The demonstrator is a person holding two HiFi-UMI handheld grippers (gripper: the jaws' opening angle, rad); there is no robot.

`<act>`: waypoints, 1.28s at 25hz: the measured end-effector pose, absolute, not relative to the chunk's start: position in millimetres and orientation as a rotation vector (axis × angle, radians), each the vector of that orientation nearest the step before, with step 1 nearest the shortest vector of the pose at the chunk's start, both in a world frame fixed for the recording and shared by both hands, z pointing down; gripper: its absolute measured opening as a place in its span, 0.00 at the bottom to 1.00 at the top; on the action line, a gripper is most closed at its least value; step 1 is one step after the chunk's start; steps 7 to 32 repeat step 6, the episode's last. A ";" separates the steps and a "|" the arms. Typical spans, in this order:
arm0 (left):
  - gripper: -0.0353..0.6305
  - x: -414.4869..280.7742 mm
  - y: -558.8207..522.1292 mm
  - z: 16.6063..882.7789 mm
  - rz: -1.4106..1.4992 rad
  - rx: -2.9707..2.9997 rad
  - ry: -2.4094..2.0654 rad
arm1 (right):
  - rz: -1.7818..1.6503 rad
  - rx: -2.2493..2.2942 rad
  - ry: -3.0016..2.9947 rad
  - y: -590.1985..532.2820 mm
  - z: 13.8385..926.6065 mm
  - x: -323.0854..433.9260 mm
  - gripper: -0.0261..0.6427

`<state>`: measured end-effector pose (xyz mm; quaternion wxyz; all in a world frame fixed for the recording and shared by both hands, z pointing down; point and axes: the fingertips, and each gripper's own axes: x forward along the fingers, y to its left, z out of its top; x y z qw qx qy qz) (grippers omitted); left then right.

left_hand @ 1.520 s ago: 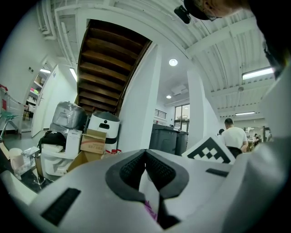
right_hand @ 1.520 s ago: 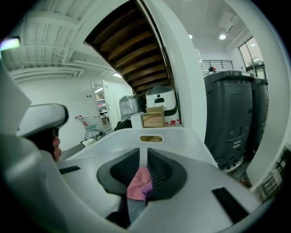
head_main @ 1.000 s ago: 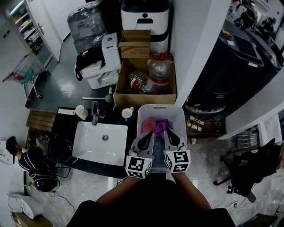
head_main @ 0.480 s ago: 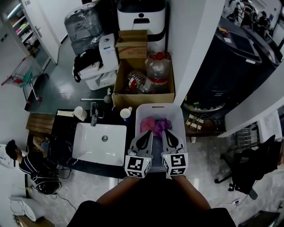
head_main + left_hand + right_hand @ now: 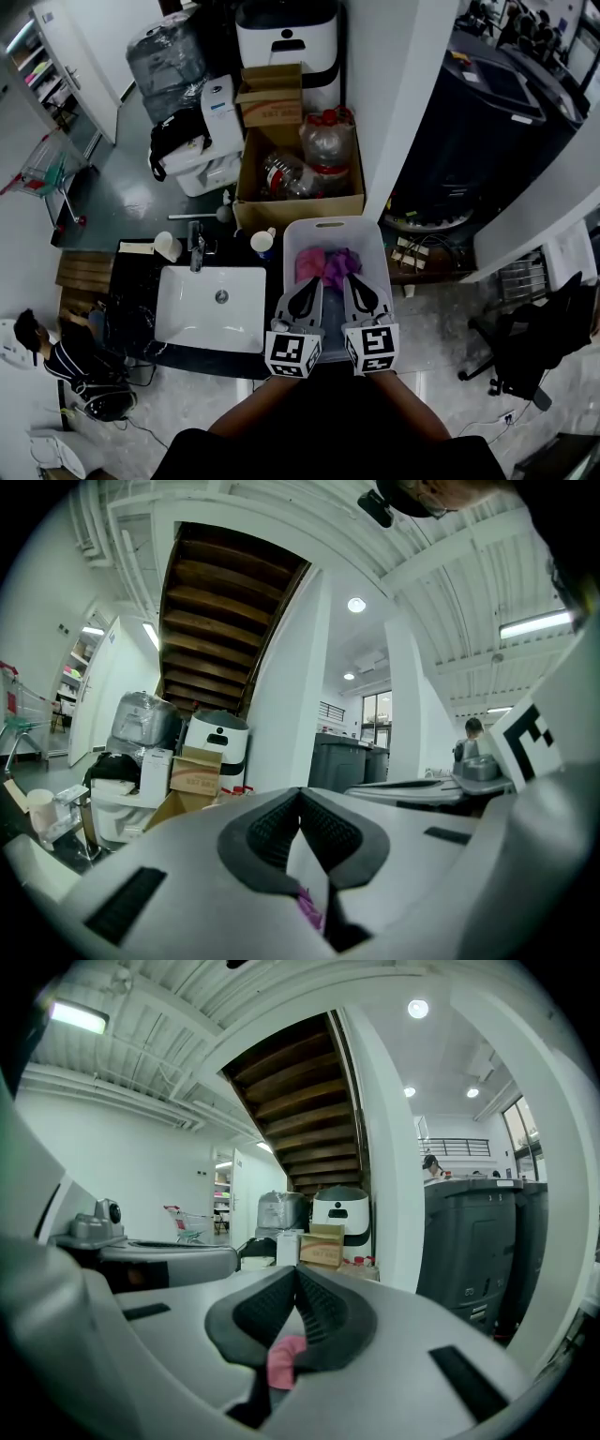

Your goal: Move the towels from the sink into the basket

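Head view: my left claw (image 5: 315, 284) and right claw (image 5: 352, 281) sit shut and empty over soft, light pink-and-purple cloth towels (image 5: 328, 266) in the white plastic basket (image 5: 336, 222), I'd pinch any fold.

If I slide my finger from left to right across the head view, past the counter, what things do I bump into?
Crouching person → white sink → white basket → black chair.
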<state>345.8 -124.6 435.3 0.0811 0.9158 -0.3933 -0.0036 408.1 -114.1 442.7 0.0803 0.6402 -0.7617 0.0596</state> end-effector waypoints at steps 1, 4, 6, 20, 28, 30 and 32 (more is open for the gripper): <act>0.07 345.4 -124.9 435.4 -0.015 2.733 -1.177 | 0.178 1.914 -2.278 -113.3 442.4 407.9 0.07; 0.07 345.4 -125.8 435.8 -0.022 2.730 -1.176 | 0.174 1.923 -2.271 -111.2 442.4 408.0 0.07; 0.07 346.7 -125.4 436.1 -0.025 2.734 -1.169 | 0.171 1.935 -2.259 -109.5 442.7 409.3 0.07; 0.07 346.7 -125.4 436.1 -0.025 2.734 -1.169 | 0.171 1.935 -2.259 -109.5 442.7 409.3 0.07; 0.07 346.7 -125.4 436.1 -0.025 2.734 -1.169 | 0.171 1.935 -2.259 -109.5 442.7 409.3 0.07; 0.07 346.7 -125.4 436.1 -0.025 2.734 -1.169 | 0.171 1.935 -2.259 -109.5 442.7 409.3 0.07; 0.07 346.7 -125.4 436.1 -0.025 2.734 -1.169 | 0.171 1.935 -2.259 -109.5 442.7 409.3 0.07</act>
